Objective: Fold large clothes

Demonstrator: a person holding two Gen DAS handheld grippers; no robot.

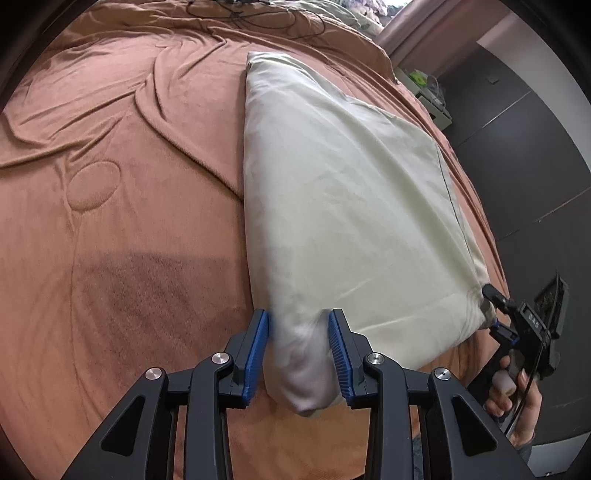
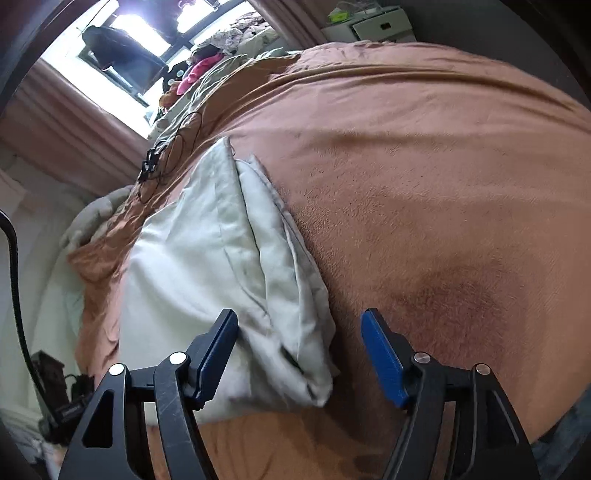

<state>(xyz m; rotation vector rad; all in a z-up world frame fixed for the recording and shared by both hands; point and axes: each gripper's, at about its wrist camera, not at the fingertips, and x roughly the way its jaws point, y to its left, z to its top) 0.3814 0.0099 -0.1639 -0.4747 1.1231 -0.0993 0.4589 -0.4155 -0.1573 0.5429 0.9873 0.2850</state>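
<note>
A large pale cream-green cloth (image 1: 351,206) lies folded flat on the brown bed cover (image 1: 129,221). My left gripper (image 1: 298,314) is shut on the cloth's near left corner, which bunches into a thick roll between the blue pads. In the right wrist view, my right gripper (image 2: 300,314) stands open and wide over the near right corner of the cloth (image 2: 207,258). Layered edges lie between its fingers, close to the left one. The left wrist view shows the right gripper (image 1: 495,308) at that corner, held by a person's hand (image 1: 517,398).
The brown bed cover (image 2: 443,184) spreads wide on both sides of the cloth. Black cables (image 1: 251,14) lie at the bed's far end. Beyond are a bright window (image 2: 122,44), piled clothes (image 2: 221,44) and a white drawer unit (image 2: 376,22). A dark wall (image 1: 535,147) stands beside the bed.
</note>
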